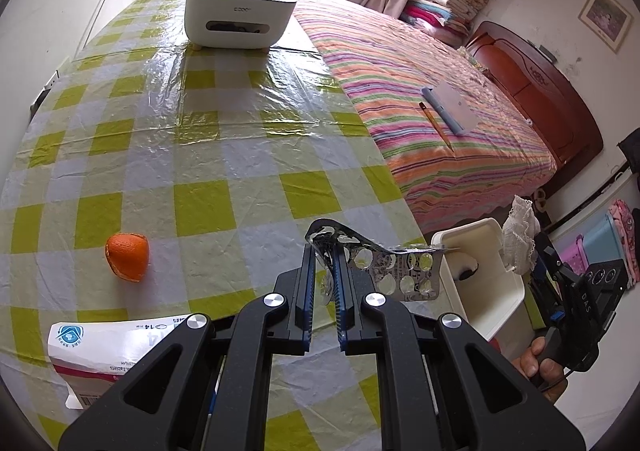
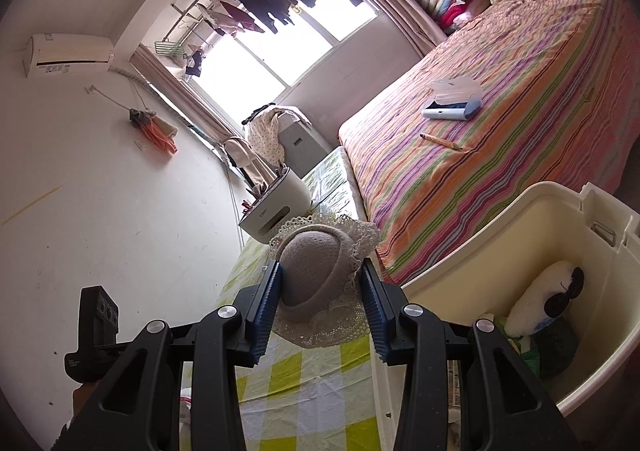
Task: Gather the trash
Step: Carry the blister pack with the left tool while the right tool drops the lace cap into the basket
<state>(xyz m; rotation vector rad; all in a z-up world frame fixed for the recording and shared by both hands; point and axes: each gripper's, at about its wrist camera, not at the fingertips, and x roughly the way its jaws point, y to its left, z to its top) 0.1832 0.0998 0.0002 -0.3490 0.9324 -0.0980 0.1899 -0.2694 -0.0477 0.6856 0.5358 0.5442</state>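
Note:
My left gripper (image 1: 326,255) is shut on a crumpled silver pill blister pack (image 1: 394,271), held above the table's right edge next to the cream trash bin (image 1: 500,303). An orange peel (image 1: 128,257) and a torn white medicine pouch (image 1: 104,347) lie on the checked tablecloth (image 1: 224,155). My right gripper (image 2: 322,291) is shut on a grey round item with a white lace rim (image 2: 316,271), held above the table edge left of the trash bin (image 2: 520,251). In the left wrist view the lace item (image 1: 520,235) shows beside the bin, with a hand (image 1: 532,363) on the right tool.
A white organiser box with pens (image 1: 240,17) stands at the table's far end. A striped bed (image 1: 440,111) with a pencil and a blue case runs along the right side. The bin holds a white and black item (image 2: 548,295) and green scraps.

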